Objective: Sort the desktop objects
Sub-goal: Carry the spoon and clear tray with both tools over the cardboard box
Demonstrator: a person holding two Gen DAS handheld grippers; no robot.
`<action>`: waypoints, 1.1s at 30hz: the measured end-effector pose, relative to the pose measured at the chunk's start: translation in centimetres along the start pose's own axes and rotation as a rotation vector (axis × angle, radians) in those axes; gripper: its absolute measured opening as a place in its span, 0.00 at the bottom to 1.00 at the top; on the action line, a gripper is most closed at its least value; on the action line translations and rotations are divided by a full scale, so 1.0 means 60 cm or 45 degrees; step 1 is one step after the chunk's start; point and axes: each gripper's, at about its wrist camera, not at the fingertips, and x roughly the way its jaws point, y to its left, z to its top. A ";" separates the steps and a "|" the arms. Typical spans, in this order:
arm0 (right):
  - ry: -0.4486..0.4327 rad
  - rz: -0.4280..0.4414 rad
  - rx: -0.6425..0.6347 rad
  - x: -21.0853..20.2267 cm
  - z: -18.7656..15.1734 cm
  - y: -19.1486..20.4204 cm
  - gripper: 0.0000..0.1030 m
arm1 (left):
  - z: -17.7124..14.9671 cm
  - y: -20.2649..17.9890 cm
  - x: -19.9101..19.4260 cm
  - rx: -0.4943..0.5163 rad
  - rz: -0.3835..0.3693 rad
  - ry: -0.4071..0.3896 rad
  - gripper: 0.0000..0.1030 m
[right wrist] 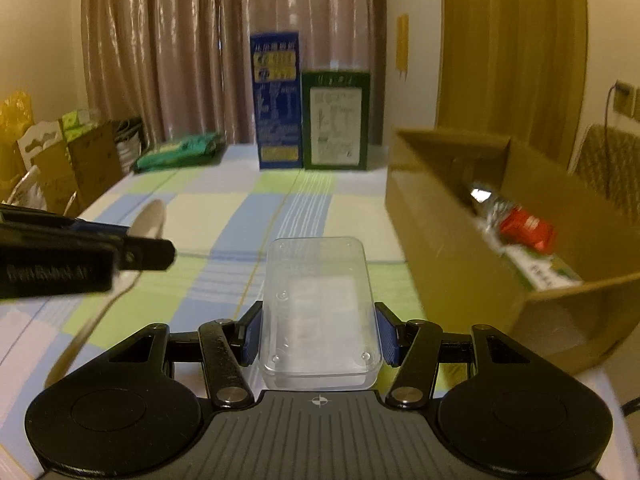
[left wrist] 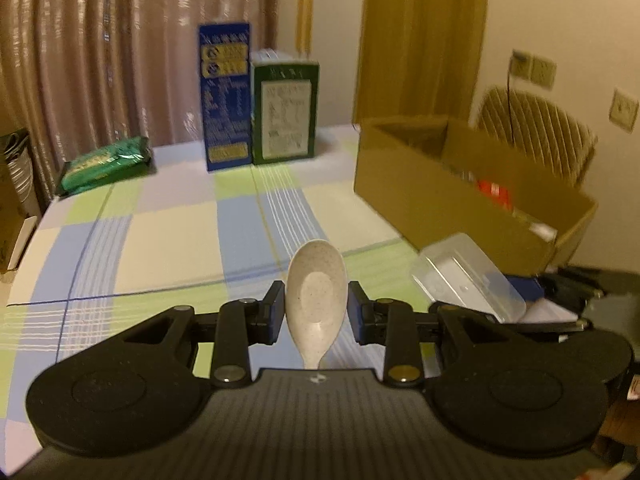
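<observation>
Left gripper point(left wrist: 316, 314) of mine is clamped on a speckled cream spoon point(left wrist: 315, 292); right gripper point(right wrist: 319, 334) grips a clear plastic box point(right wrist: 318, 300).

A matt, speckled cream plastic spoon point(left wrist: 315, 298) and a clear, glossy plastic box point(right wrist: 318, 312) contrast with the matt brown cardboard carton point(right wrist: 452, 248) at three o'clock. The checked tablecloth point(left wrist: 168, 240) looks like smooth woven cloth; at twelve o'clock, satiny curtains point(right wrist: 160, 52) shine.
</observation>
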 end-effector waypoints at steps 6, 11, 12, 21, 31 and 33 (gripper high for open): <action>-0.057 -0.028 0.015 -0.056 0.017 -0.025 0.52 | 0.024 -0.025 -0.042 -0.037 0.001 -0.046 0.27; -0.099 -0.049 0.001 -0.105 0.033 -0.045 0.52 | 0.045 -0.074 -0.066 0.000 -0.030 -0.068 0.27; -0.105 -0.051 0.004 -0.112 0.037 -0.049 0.52 | 0.050 -0.083 -0.070 0.005 -0.038 -0.070 0.27; -0.160 -0.115 0.019 -0.172 0.077 -0.107 0.52 | 0.087 -0.156 -0.084 0.015 -0.088 -0.084 0.27; -0.167 -0.175 0.030 -0.197 0.108 -0.190 0.52 | 0.114 -0.228 -0.062 0.037 -0.139 -0.060 0.27; -0.169 -0.188 0.034 -0.199 0.112 -0.208 0.52 | 0.120 -0.243 -0.055 0.045 -0.153 -0.059 0.27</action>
